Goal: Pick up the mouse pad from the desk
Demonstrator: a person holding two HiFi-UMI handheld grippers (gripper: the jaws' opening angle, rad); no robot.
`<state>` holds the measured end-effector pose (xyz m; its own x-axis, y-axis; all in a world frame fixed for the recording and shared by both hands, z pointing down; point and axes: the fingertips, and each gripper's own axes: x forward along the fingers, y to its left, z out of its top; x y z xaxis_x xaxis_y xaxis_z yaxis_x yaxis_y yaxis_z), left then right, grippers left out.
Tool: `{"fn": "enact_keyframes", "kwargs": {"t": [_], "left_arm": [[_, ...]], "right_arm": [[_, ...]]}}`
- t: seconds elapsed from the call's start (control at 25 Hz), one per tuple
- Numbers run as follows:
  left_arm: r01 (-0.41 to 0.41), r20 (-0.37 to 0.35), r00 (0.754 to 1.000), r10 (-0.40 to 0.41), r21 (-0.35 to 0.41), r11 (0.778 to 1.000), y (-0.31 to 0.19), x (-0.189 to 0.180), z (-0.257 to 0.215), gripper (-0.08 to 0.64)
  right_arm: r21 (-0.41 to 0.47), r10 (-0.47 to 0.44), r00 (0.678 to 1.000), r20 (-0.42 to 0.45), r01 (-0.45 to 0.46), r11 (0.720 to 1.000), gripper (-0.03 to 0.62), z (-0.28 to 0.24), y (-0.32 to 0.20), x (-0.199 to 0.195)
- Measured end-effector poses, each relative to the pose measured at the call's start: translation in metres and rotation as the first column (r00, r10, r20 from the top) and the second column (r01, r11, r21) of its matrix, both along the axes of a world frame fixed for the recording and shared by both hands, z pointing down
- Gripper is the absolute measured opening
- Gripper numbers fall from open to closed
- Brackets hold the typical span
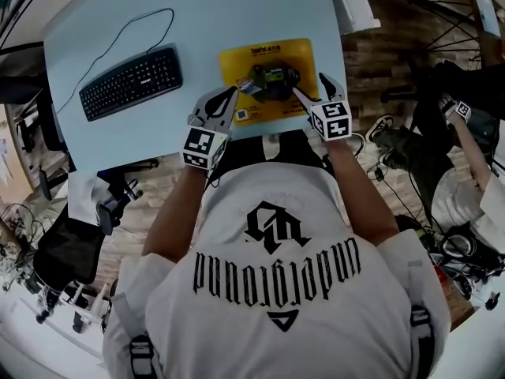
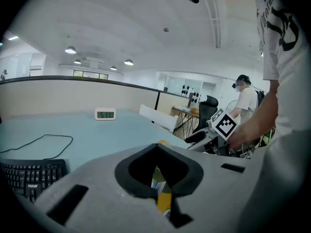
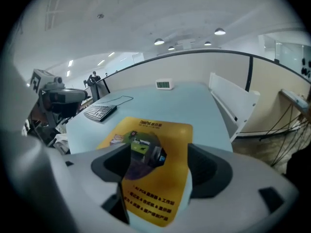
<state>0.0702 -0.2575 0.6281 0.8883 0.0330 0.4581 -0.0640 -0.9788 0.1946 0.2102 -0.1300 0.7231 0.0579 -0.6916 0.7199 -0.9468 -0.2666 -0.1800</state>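
A yellow mouse pad [image 1: 268, 58] with a dark printed picture lies flat on the light blue desk [image 1: 197, 6], close to its front edge. My left gripper [image 1: 231, 93] hovers at the pad's front left corner with its jaws together and nothing held. In the left gripper view [image 2: 156, 147] only a yellow sliver of the pad [image 2: 165, 198] shows below the pads. My right gripper [image 1: 309, 89] is over the pad's front right part. Its jaws stand wide apart [image 3: 158, 149], with the mouse pad [image 3: 150, 174] beneath and between them, not gripped.
A black wired keyboard [image 1: 130, 81] lies left of the pad. A small digital clock [image 3: 163, 85] stands at the desk's far edge. A white panel [image 1: 351, 2] borders the desk's right side. An office chair [image 1: 71, 251] and another person [image 1: 473, 133] are nearby.
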Motion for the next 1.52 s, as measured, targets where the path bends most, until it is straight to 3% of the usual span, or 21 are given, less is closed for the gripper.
{"fn": "enact_keyframes", "kwargs": {"t": [0.28,0.48,1.04,1.36,1.52], "left_arm": [[0.024,0.042,0.999,-0.023,-0.012,1.0,-0.009,-0.007,0.032,0.008],[0.039,0.069,0.997,-0.036,-0.038,0.998,-0.01,-0.01,0.045,0.008],[0.004,0.105,0.995,-0.002,-0.025,1.0,-0.013,-0.017,0.058,0.008],[0.022,0.114,0.993,-0.017,-0.045,0.999,-0.011,-0.024,0.061,0.008],[0.012,0.109,0.994,-0.006,-0.058,0.998,-0.006,-0.024,0.058,0.008]], "right_arm": [[-0.074,0.002,1.0,-0.001,-0.002,0.997,0.387,0.037,-0.004,0.005],[-0.132,0.044,0.998,0.047,-0.038,0.991,0.404,0.062,0.0,0.002],[-0.176,0.062,0.997,-0.049,-0.069,0.982,0.448,0.075,-0.004,0.001],[-0.184,0.05,0.998,-0.036,-0.056,0.981,0.408,0.073,-0.005,0.0],[-0.189,0.022,0.999,-0.025,-0.026,0.982,0.322,0.072,-0.009,-0.007]]}}
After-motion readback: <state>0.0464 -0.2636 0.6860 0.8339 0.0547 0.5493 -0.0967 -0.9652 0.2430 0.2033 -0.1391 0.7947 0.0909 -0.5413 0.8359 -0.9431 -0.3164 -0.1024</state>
